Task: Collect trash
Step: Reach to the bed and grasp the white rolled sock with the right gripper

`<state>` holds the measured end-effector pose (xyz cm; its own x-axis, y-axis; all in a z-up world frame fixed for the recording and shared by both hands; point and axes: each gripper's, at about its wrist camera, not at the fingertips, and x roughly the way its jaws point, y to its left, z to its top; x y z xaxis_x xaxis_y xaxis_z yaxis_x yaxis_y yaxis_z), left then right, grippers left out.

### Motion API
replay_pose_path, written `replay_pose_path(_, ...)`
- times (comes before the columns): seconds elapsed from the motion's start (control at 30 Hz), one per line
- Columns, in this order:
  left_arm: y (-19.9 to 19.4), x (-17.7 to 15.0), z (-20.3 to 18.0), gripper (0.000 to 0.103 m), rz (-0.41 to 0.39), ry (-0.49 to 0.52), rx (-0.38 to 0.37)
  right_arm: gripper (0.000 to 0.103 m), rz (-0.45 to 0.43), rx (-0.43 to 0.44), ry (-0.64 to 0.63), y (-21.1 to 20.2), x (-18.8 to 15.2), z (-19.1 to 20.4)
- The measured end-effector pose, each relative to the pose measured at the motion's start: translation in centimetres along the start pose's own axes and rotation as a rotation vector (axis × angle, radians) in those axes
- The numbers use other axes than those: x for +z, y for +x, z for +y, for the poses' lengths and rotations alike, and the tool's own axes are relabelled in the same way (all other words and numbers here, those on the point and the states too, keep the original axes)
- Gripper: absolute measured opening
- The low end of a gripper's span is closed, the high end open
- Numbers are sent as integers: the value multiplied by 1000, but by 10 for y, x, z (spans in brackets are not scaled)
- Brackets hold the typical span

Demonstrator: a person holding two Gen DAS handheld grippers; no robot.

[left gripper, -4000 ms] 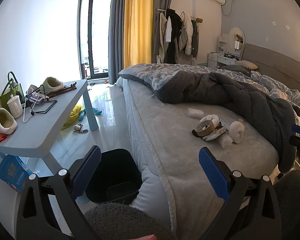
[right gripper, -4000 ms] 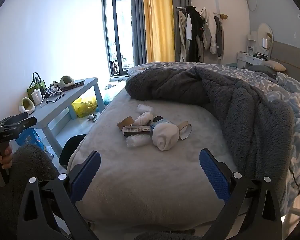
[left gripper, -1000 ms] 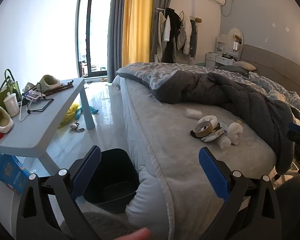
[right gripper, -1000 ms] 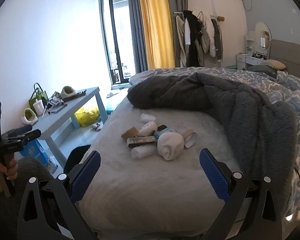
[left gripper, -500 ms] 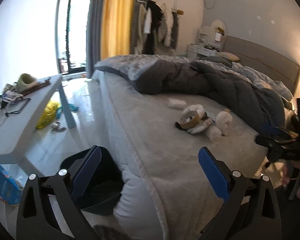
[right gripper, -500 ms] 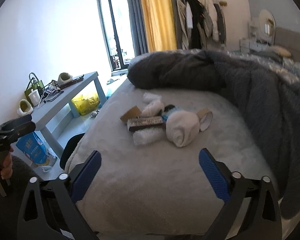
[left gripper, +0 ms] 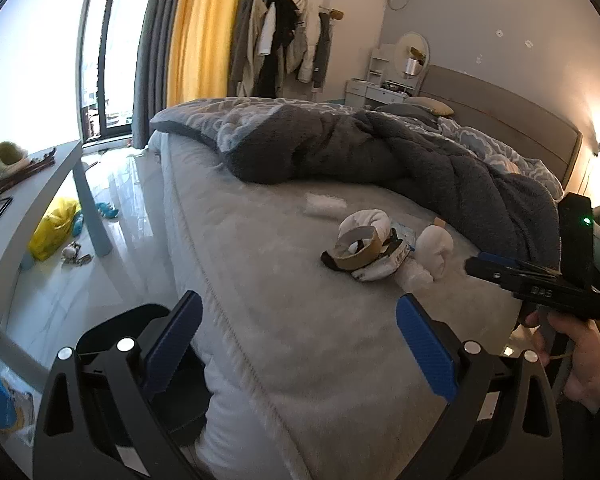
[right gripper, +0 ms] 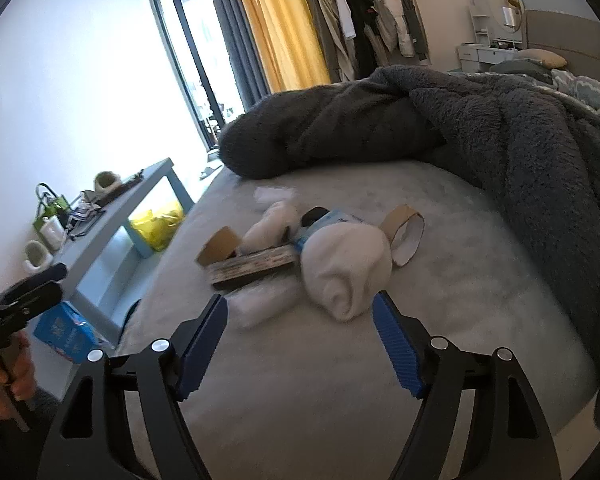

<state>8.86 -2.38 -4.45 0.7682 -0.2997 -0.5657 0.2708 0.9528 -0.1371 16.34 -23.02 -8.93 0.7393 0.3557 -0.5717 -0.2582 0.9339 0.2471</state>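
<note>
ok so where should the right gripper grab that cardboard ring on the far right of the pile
Take the cardboard ring by its thin wall at the upper rim, one finger inside the hole and one outside. It stands tilted on edge with its opening facing the right gripper, and its left side leans near the white sock, so come from above right.

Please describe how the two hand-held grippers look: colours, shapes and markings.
Both look alike. The left hand-held gripper and the right hand-held gripper have black, cut-out triangular arms with silver round screws, ending in flat blue ribbed fingers. Seen from the side, the right one has a black pistol-shaped body, faint white lettering and a green light.
</note>
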Motion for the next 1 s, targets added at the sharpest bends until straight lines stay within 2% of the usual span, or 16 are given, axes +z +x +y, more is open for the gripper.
replay_pose_path(0.2, 26, 5, -6, 98, 23, 40, -44, 66, 18, -58, 33, 25, 13, -13)
replay_pose_path(0.3, 41, 9, -8, 96, 32, 61, -60, 66, 10, -77, 42, 29, 20, -18)
replay_pose_path(0.37, 49, 13, -8, 93, 34, 58, -77, 65, 19, -78, 44, 34, 22, -22)
replay_pose_path(0.43, 58, 18, -9, 87, 37, 52, -92, 55, 43, -56, 54, 42, 20, -26)
replay_pose_path(0.57, 77, 22, -15, 79, 61, 72, -116, 41, 61, -78, 27, 50, 21, -27)
replay_pose_path(0.63, 84, 23, -19, 76, 68, 88, -129, 31, 60, -81, 27, 48, 22, -28)
replay_pose_path(0.9, 107, 31, -32, 62, 90, 92, -164, 25, 50, -32, -14, 40, 27, -19)
replay_pose_path(1.0, 116, 32, -37, 51, 115, 85, -173, 22, 44, -35, -29, 36, 28, -18)
